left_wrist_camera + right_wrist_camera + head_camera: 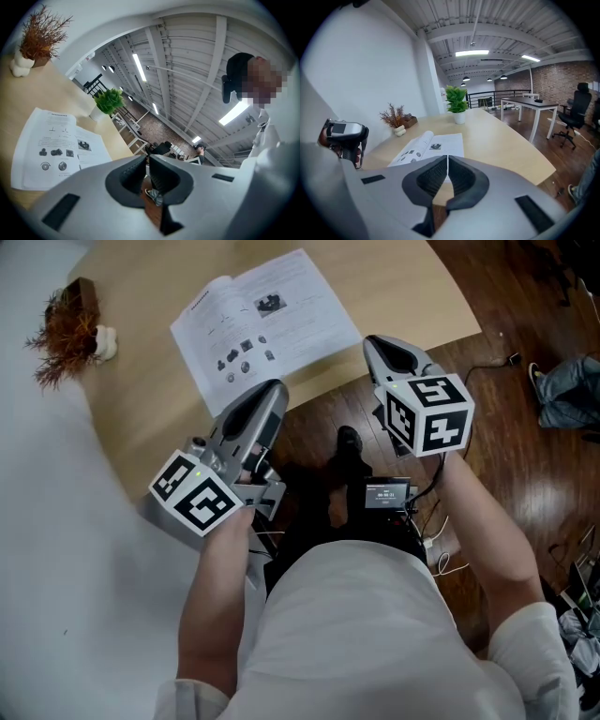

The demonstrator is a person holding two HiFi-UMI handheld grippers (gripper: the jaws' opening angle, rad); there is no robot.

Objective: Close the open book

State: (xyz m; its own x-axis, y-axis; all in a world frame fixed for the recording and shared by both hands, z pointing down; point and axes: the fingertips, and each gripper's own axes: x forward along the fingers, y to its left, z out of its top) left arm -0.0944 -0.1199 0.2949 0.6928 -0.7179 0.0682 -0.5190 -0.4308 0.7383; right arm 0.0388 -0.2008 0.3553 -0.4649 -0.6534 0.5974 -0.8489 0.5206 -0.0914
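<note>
The book (pixel 265 326) lies open on the counter (pixel 403 296), pages up, close to the edge nearest the person. Its left page shows small pictures of parts, and its right page curls up a little at the spine.

The left tool (pixel 272 395) has its jaws pressed together with nothing between them. In the head view its tip sits over the counter edge, just below the book's near corner and clear of the paper. The right tool (pixel 375 345) is also closed to a thin slit and holds nothing. Its tip is at the counter edge, just right of the book's near right corner, and the book lies ahead of it, apart.

A dried plant (pixel 67 329) stands at the counter's far left. A green plant (pixel 457 104) in a white pot stands beyond the book. A dark wood floor (pixel 506 427) lies under both tools.
</note>
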